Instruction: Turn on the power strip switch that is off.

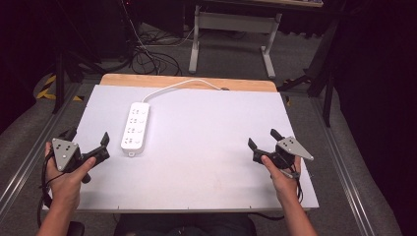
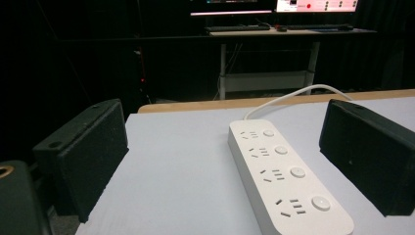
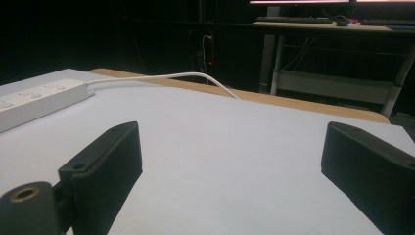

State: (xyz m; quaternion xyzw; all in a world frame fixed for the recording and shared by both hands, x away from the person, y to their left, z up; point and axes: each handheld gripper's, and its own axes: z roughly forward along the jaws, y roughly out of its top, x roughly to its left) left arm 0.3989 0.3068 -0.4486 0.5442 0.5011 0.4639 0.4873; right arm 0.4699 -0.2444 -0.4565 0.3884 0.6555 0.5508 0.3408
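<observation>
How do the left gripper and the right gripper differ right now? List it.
The left gripper sits at the table's left edge, right beside the white power strip; the right gripper sits near the right edge, far from the strip. The left gripper's grey plate faces more toward the camera; the right gripper's tilts rightward. Both are open, hand-held and holding nothing.

A lab or recording studio: black curtains [image 1: 378, 73] close off the right side and upper left of the high view, loose cables [image 1: 147, 54] tangle on the grey carpet at upper centre, and a white-legged desk [image 1: 236, 29] stands at the top, carrying lit monitors [image 2: 274, 6] and a keyboard [image 2: 240, 28] along the left gripper view's upper edge
</observation>
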